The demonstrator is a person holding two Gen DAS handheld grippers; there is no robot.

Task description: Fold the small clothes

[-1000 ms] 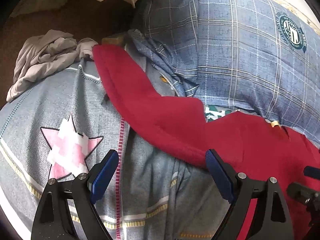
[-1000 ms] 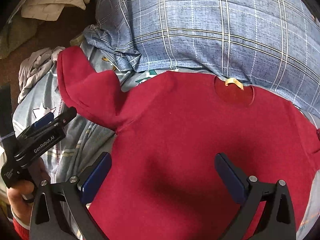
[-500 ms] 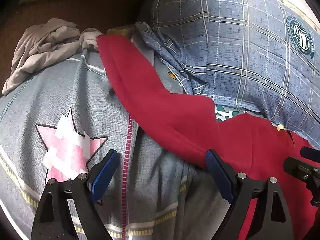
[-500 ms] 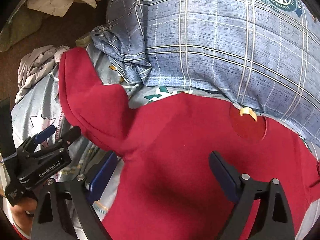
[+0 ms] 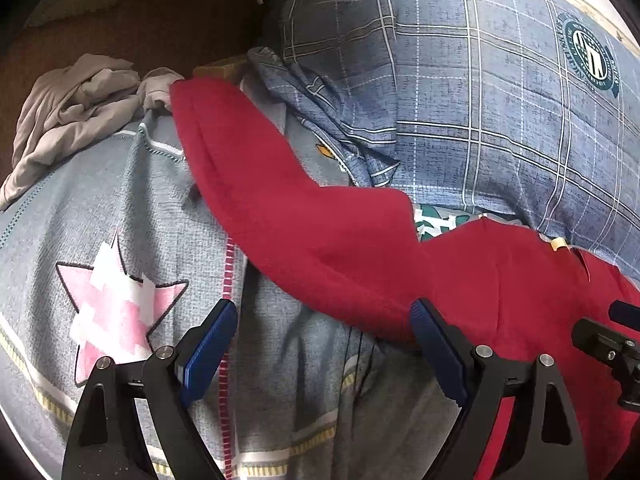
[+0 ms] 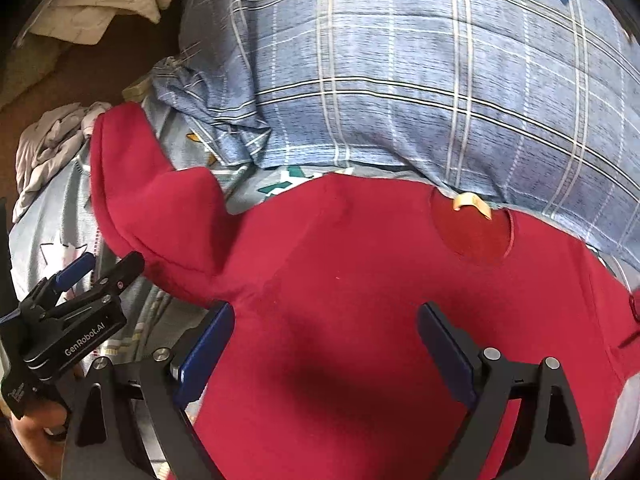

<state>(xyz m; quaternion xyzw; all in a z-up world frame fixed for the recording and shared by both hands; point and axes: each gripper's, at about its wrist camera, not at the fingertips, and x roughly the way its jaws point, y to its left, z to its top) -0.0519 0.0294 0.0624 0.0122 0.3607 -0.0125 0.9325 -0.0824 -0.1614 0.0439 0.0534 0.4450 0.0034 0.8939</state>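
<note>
A red long-sleeved top (image 6: pixel 360 300) lies spread flat on the bed, its neckline (image 6: pixel 472 228) toward the pillow. Its left sleeve (image 5: pixel 256 184) stretches out diagonally toward the bed's far left. My left gripper (image 5: pixel 324 344) is open and empty, hovering above the grey sheet with its right finger by the sleeve's lower edge near the armpit. It also shows in the right wrist view (image 6: pixel 100 272). My right gripper (image 6: pixel 326 344) is open and empty over the top's body.
A blue plaid pillow (image 5: pixel 460 92) lies behind the top. A crumpled grey garment (image 5: pixel 76 100) sits at the bed's far left edge. The grey sheet carries a pink star print (image 5: pixel 116 304). Cream bedding (image 6: pixel 100 4) lies on the brown floor beyond.
Both grippers have shifted slightly left and forward over the bed. The right gripper has moved toward the top's left armpit. Both stay open; the top has not moved.
</note>
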